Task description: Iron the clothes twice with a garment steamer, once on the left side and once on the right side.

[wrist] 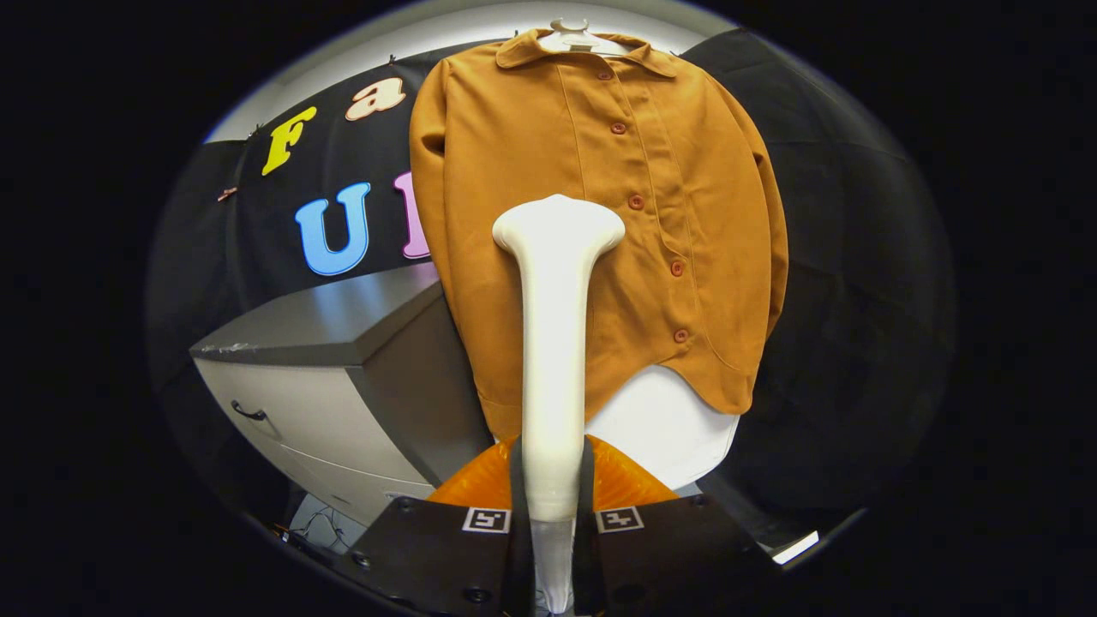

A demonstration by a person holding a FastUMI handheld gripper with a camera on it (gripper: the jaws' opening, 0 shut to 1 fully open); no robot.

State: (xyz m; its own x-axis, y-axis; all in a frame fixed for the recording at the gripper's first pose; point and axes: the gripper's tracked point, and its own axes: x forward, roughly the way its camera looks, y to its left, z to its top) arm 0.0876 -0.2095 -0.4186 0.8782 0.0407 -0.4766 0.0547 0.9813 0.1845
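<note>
1. A grey cabinet (pixel 343 377) with a dark handle stands to the left, beside the shirt's lower edge.
2. The tongs (pixel 553 514) are closed tight on the white garment steamer (pixel 555 343), both fingers pressing its handle.
3. The steamer's head rises before the hanging orange shirt (pixel 600 214), buttoned, on a white hanger (pixel 572 36).

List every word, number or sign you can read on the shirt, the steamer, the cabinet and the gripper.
No readable text.
Shirt: none.
Steamer: none.
Cabinet: none.
Gripper, fingers clamped on the steamer's handle: two square coded markers, which are patterns, not words or numbers.
</note>
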